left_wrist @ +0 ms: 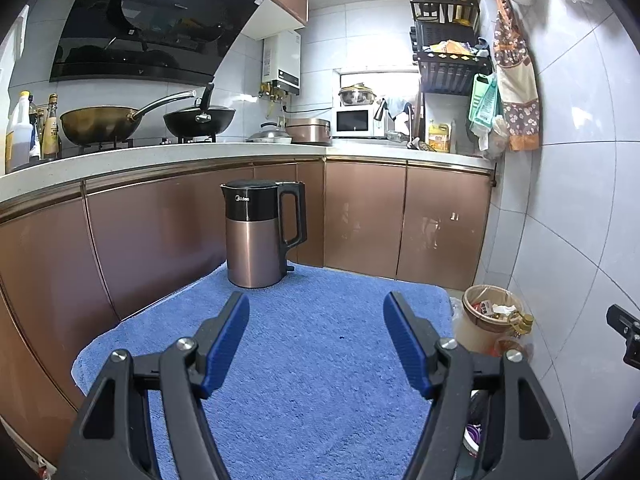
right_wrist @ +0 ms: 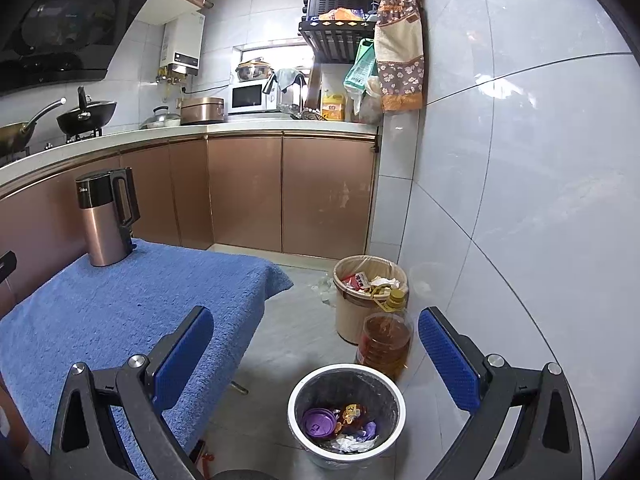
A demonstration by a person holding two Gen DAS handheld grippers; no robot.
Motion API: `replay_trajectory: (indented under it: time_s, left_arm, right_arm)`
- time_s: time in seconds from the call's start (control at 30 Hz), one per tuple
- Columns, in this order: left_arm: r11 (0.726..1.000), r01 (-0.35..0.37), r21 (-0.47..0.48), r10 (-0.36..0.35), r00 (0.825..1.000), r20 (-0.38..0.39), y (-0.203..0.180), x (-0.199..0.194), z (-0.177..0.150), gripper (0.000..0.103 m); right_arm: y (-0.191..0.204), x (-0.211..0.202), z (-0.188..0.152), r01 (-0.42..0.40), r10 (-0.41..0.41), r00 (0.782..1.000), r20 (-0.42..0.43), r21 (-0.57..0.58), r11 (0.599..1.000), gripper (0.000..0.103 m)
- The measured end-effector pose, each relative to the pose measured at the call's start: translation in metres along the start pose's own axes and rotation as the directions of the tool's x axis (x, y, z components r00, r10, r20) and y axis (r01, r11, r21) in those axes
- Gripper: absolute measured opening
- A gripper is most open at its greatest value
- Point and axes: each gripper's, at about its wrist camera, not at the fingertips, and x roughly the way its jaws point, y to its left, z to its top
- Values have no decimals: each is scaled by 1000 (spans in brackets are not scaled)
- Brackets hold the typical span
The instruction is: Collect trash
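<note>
My left gripper (left_wrist: 316, 308) is open and empty over the blue towel-covered table (left_wrist: 312, 360). My right gripper (right_wrist: 316, 322) is open and empty, hanging past the table's right edge above a white-rimmed grey bin (right_wrist: 346, 414) on the floor. The bin holds trash: a purple cup lid (right_wrist: 318, 422), wrappers and crumpled paper. Only a sliver of this bin shows in the left wrist view (left_wrist: 474, 436). No loose trash shows on the towel (right_wrist: 120, 304).
A copper and black electric kettle (left_wrist: 262, 234) stands at the table's far end, also in the right wrist view (right_wrist: 106, 216). A beige bin (right_wrist: 370, 296) full of rubbish and a large oil bottle (right_wrist: 384, 344) stand on the floor by the tiled wall. Kitchen cabinets lie behind.
</note>
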Motion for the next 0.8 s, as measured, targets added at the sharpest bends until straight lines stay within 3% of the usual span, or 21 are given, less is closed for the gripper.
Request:
replay_trajectory:
  time_s: [0.8]
  left_arm:
    - [1000,0,-9,0,1000,-18,3,5,-6,68]
  right_arm:
    - [1,1,1,10,-10,1000,-4,-7,1000,103]
